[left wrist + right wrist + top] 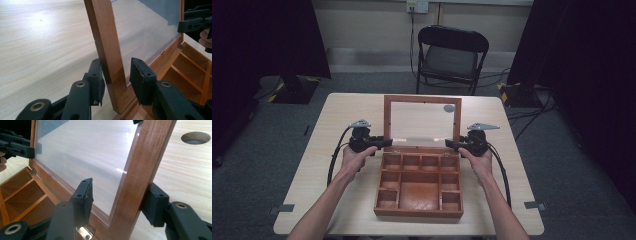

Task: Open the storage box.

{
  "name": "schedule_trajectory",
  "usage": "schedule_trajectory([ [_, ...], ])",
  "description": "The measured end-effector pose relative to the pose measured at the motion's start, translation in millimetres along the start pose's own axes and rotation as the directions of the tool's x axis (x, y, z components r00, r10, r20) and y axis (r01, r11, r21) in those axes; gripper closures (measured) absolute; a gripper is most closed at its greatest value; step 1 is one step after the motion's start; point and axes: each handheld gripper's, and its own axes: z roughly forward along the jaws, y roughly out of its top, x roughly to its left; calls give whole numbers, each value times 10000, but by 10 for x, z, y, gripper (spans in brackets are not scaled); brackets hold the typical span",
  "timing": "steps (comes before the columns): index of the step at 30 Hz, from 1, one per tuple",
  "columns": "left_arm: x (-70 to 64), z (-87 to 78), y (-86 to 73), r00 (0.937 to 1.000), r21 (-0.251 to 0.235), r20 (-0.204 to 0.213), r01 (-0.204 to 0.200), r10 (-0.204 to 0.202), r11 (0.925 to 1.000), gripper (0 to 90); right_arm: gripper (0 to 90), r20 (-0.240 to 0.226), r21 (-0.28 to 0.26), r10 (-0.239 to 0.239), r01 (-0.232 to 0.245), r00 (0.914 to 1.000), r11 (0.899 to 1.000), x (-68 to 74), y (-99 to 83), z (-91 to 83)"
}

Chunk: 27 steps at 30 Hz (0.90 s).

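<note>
I'm working in what looks like a recording lab or studio room. Black curtains point(259, 35) hang at both sides, a folding chair point(452, 55) stands against the bare back wall point(362, 25) under a wall socket point(417, 6), and cables point(532, 117) run over the grey carpet point(257, 160). Tape marks point(286, 208) sit at the table point(347, 110) near its corners, and hazard tape point(504, 92) marks stand feet.

left gripper point(384, 142): jaws parted, pointed right, held in left hand point(357, 159) | right gripper point(451, 144): jaws parted, pointed left, held in right hand point(478, 159) | forearms reached in from near edge
</note>
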Motion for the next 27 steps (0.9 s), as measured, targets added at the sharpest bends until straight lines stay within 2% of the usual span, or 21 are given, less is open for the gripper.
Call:
schedule_trajectory([
  [6,-8,50,-19,9999,135,-123,69,-67,9999,562,398,55,68,188,-189,9998,9998,-2,-16,40],
  [11,14,77,-50,9997,233,-5,243,-243,9994,534,368,-30,207,263,-263,9996,9994,-30,-54,76],
  [16,40,72,-63,9996,395,-160,238,-232,9989,512,337,88,358,430,-433,9990,9984,-56,-84,91],
  [21,86,92,-113,9979,237,31,649,-650,9976,501,318,231,474,539,-550,9983,9974,-81,-98,101],
  [27,87,93,-116,9974,246,-15,715,-715,9971,496,308,232,564,617,-629,9978,9964,-90,-113,115],
])
